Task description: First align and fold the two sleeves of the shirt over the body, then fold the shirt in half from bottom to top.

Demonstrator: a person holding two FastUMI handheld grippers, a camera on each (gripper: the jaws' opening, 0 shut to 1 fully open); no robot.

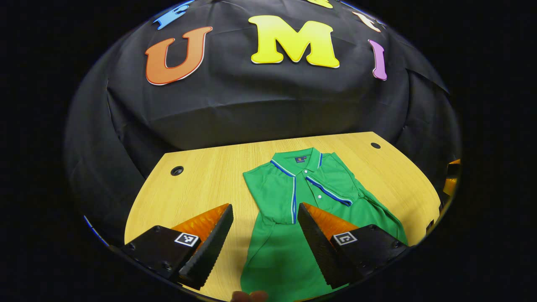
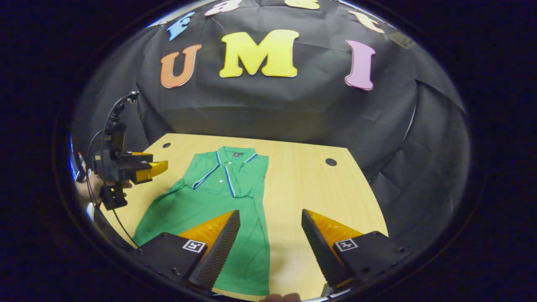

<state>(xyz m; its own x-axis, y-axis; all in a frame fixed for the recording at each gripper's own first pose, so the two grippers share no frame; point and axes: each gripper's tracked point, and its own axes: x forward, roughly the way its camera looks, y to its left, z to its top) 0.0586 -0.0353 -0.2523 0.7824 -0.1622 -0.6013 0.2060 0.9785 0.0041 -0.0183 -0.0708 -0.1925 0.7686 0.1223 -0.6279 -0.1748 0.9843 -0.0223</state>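
Note:
A green polo shirt (image 1: 310, 184) with blue-and-white trim lies flat on the wooden table (image 1: 201, 180), collar toward the far wall. In the left gripper view, a sleeve is folded over the chest on the view's left, and cloth spreads toward the lower right. My left gripper (image 1: 264, 205) is open, its right finger over the shirt's body. In the right gripper view, the shirt (image 2: 218, 197) has a straight right edge and flares to the lower left. My right gripper (image 2: 270, 212) is open, its left finger over the shirt's lower part. The left gripper (image 2: 138, 167) hovers left of the shirt.
The table (image 2: 310, 184) has round cable holes (image 2: 331, 162) near its far corners (image 1: 177, 170). A hand (image 2: 90, 188) holds the left gripper, with a cable trailing from it. Bare wood lies on both sides of the shirt.

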